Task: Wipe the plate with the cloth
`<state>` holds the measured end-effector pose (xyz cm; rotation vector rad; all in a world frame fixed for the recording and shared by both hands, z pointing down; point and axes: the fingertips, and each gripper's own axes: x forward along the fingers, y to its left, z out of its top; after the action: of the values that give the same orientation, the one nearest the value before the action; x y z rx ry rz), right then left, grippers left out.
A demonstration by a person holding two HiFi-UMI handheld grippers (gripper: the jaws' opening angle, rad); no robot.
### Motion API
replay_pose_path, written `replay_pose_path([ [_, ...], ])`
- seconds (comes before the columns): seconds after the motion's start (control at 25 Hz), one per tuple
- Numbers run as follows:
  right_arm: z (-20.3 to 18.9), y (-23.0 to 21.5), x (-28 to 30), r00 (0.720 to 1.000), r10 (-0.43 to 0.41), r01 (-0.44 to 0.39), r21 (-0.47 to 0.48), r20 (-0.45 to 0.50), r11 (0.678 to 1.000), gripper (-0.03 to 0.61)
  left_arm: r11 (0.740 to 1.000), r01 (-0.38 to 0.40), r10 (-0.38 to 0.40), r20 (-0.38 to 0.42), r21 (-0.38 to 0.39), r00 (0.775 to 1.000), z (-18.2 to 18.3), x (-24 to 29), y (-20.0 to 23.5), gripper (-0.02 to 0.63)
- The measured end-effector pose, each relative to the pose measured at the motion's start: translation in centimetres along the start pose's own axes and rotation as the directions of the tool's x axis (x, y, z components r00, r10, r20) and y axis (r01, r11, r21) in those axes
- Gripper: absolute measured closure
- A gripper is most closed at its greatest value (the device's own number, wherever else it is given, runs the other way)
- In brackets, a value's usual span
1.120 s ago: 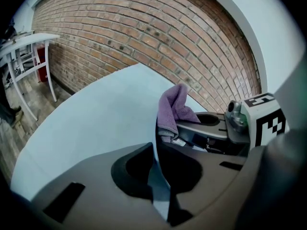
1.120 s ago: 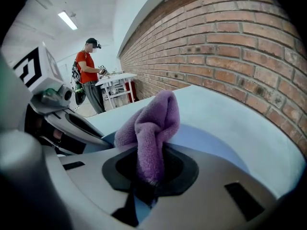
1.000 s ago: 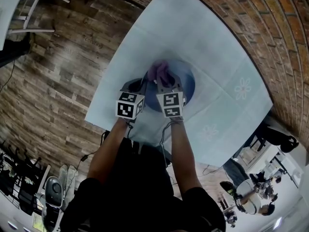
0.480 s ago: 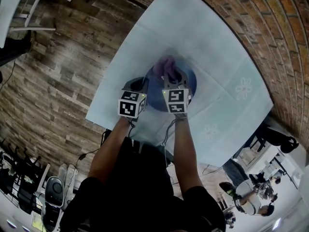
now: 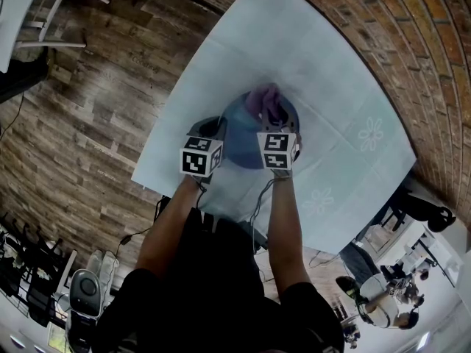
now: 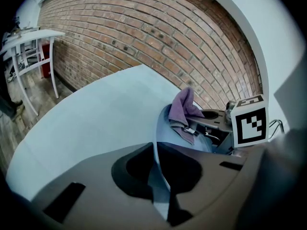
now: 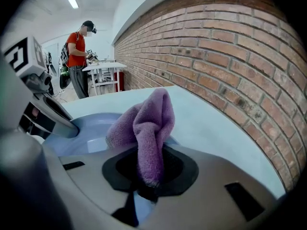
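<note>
From the head view, a blue plate (image 5: 239, 142) lies near the middle of a table (image 5: 331, 72) under a pale blue covering printed with faint flowers. The person's two forearms reach to it from below. The left gripper (image 5: 218, 129) meets the plate's left edge, and the right gripper (image 5: 271, 118) reaches over the far right part, where a purple cloth (image 5: 261, 100) is bunched. From above, the marker cubes and gripper bodies cover the jaws, so neither grip can be read here, and much of the plate is hidden under them. The left gripper view settles one side. Its jaws are closed on the plate's thin rim, which runs up between the dark pads, and the dish looks tipped up at that edge. Beyond the rim the cloth hangs from the other tool over the plate's inner face, though the contact between cloth and plate is too small to make out. The right gripper view settles the other side. Its jaws pinch a fold of the cloth, which stands up in a soft peak, with the plate's pale blue hollow just behind and to the left. Only this view shows a person in a red shirt (image 7: 79, 47) standing at a white table (image 7: 103, 67) along the brick wall (image 7: 230, 47).
</note>
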<state>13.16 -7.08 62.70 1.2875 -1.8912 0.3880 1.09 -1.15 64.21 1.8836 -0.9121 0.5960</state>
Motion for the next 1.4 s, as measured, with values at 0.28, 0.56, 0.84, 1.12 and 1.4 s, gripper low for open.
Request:
replay_pose_path([
  [0.28, -1.8, -2.2, -1.1, 0.997, -0.054, 0.055, 0.018, -0.047, 0.998, 0.503, 1.000, -0.004, 0.004, 0.005, -0.004, 1.000, 0.0, 0.1, -0.1, 0.566],
  [0.56, -3.3, -2.8, -1.9, 0.981, -0.112, 0.103, -0.064, -0.156, 0.993, 0.505, 1.000, -0.011, 0.011, 0.009, 0.001, 1.000, -0.2, -0.1, 0.0, 0.566],
  [0.84, -4.9, -3.5, -2.7, 0.958, -0.146, 0.113, -0.144, -0.246, 0.983, 0.505, 1.000, -0.012, 0.012, 0.019, -0.005, 1.000, 0.0, 0.0, -0.1, 0.567],
  [1.12, -6.7, -3.4, -4.1, 0.944, -0.167, 0.118, -0.183, -0.284, 0.976, 0.506, 1.000, -0.009, 0.009, 0.023, -0.013, 1.000, -0.2, 0.1, -0.1, 0.567],
  [1.4, -8.3, -2.9, -5.5, 0.934, -0.170, 0.108, -0.205, -0.315, 0.973, 0.506, 1.000, -0.010, 0.010, 0.028, -0.022, 1.000, -0.1, 0.1, -0.1, 0.567],
])
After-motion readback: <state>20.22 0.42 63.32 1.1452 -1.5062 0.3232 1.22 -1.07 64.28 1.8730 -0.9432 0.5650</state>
